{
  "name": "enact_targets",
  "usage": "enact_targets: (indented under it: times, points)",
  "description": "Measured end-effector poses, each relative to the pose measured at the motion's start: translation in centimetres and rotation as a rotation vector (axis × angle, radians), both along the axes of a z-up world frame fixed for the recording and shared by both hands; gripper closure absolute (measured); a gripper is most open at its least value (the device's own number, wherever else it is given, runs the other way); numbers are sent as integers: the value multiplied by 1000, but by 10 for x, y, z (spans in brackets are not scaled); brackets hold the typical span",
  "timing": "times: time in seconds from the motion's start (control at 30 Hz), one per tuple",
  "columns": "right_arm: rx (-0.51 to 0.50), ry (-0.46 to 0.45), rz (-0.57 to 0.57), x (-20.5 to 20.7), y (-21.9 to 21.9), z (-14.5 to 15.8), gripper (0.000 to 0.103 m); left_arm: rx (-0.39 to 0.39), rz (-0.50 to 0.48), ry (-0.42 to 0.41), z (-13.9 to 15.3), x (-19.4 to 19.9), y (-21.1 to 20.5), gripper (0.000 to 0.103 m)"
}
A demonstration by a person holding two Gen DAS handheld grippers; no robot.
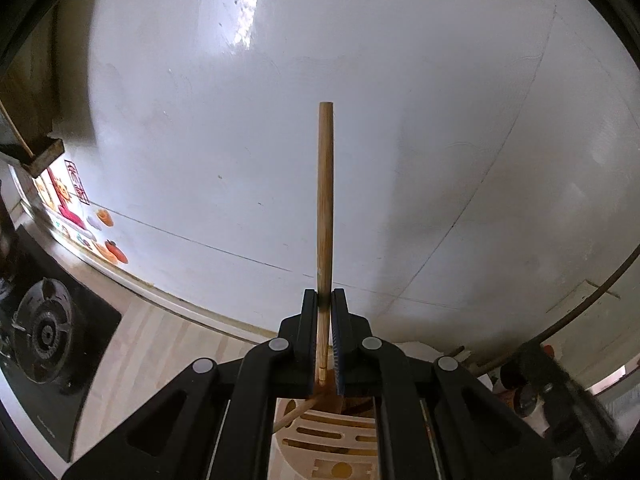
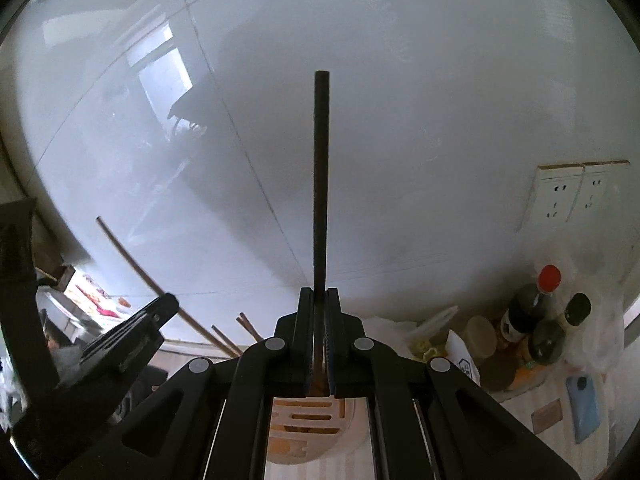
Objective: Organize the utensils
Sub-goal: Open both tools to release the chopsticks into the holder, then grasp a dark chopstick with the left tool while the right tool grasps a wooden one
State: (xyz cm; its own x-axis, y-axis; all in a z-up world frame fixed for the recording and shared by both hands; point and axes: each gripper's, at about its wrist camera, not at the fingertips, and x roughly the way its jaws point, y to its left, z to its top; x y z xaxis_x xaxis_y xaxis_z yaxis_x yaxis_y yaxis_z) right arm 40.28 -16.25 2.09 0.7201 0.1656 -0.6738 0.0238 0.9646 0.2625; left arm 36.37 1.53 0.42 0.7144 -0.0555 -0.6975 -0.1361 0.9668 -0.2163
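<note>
The left gripper is clamped on a light, stiff wooden stick and the right gripper on a thin dark rod, both pinched low near frame centre, likely prone to pivot.

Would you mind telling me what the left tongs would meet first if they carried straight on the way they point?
Probably the white wall: the left tongs, shut on a wooden stick, face it, with nothing visible between.

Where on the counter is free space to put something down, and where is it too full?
Free: the pale counter strip between the black stove and the slotted utensil holder. Also a smaller patch between holder and blue phone. Crowded: the corner with bottles and jars below the wall sockets.
</note>
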Motion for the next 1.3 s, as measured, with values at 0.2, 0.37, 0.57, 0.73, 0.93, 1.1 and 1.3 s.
enact_targets:
  times: [0.2, 0.37, 0.57, 0.73, 0.93, 1.1, 1.3]
  points:
    - [1, 49, 8, 9, 3, -17, 97, 4, -12, 31, -13, 8, 1, 99]
    - [26, 106, 12, 15, 6, -33, 97, -2, -28, 70, -23, 10, -2, 99]
    - [48, 196, 31, 27, 6, -56, 97, -52, -78, 120, -27, 8, -4, 96]
    - [91, 229, 34, 26, -2, -62, 77, 13, -69, 78, -6, -12, -7, 41]
    - [107, 206, 3, 8, -18, -49, 61, 80, -6, -5, 16, -46, 6, 1]
    - [118, 182, -40, -22, -41, -39, 48, 127, 30, -11, 13, -77, 17, 0]
    - [130, 188, -83, -67, -68, -44, 40, 149, 41, 61, -21, -113, 25, 0]
